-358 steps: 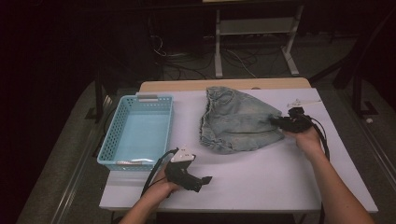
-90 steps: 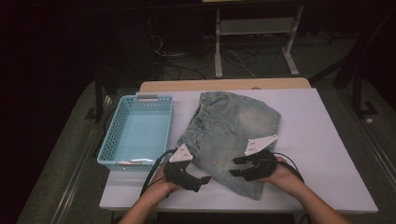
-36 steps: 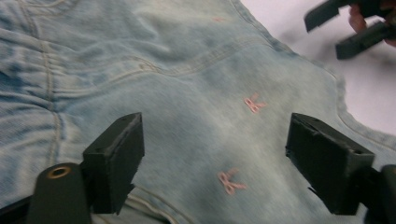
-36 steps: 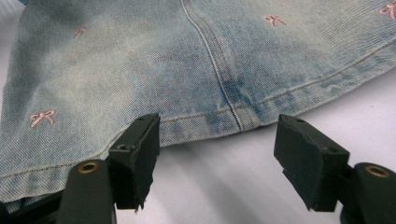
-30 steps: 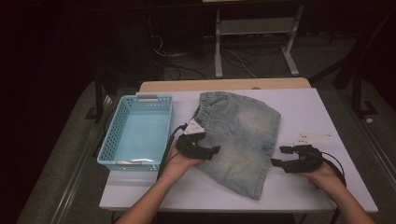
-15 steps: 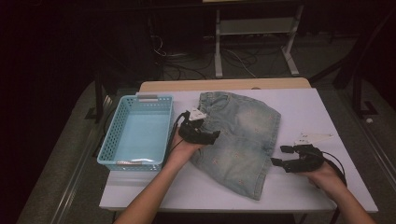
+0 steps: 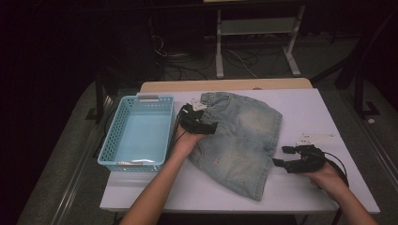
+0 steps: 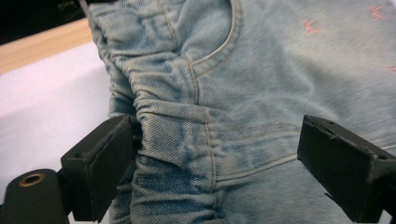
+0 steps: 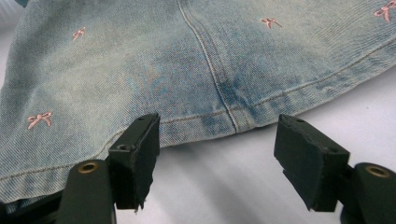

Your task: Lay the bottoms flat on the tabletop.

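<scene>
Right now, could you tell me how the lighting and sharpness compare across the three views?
High view: dim, dark surroundings, only the table lit. Left gripper view: denim shorts bright and crisp, near jaws slightly soft. Right gripper view: evenly lit, soft shadow beneath the hem.

**A dim room around a lit white table**

A white table [image 7: 324, 112] stands in the light, with a pale wooden strip [image 7: 225, 85] along its far edge. Around it the room is dark. The floor [image 7: 328, 61] is grey and dull. Beyond the far edge a white metal stand [image 7: 256, 35] rests on two splayed feet, and black cables [image 7: 187, 61] lie tangled on the floor beside it. A dark post with a foot [image 7: 361, 93] rises off the table's far right corner.
</scene>
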### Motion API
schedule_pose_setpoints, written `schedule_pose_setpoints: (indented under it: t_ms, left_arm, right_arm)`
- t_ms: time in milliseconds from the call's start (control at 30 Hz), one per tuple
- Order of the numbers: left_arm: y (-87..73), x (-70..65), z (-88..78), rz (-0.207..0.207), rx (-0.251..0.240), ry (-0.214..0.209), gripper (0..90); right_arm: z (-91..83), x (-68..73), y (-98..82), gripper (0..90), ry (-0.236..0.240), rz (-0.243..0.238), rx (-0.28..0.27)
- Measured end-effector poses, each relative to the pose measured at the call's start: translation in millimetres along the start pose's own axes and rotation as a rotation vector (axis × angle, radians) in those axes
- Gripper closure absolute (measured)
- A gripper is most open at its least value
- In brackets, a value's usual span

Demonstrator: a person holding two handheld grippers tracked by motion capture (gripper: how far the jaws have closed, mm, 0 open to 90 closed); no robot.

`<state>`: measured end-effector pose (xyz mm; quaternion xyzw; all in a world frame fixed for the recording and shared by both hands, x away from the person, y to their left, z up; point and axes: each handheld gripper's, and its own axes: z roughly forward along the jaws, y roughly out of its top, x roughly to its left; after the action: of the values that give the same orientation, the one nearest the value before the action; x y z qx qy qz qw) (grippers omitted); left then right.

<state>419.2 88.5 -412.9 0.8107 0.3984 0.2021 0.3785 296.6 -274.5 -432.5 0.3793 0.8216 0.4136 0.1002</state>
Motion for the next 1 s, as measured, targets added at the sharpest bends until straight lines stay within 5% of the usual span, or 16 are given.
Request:
schedule_pose_setpoints:
  t_ms: [367,667,1000]
  left_arm:
    - [-10.8,2.7,16.3,0.008,0.076,-0.032,17.2]
    - [-17.0,4.9,21.6,0.021,0.108,-0.096,41.1]
    - [-16.3,-3.6,20.5,0.091,0.109,-0.133,68.0]
  right_arm:
    - [0.5,0.0,0.0,30.8,0.001,-0.003,0.001]
    - [1.2,0.2,0.3,30.8,0.001,-0.001,0.003]
    - [0.6,-0.8,0.2,30.8,-0.002,0.000,0.000]
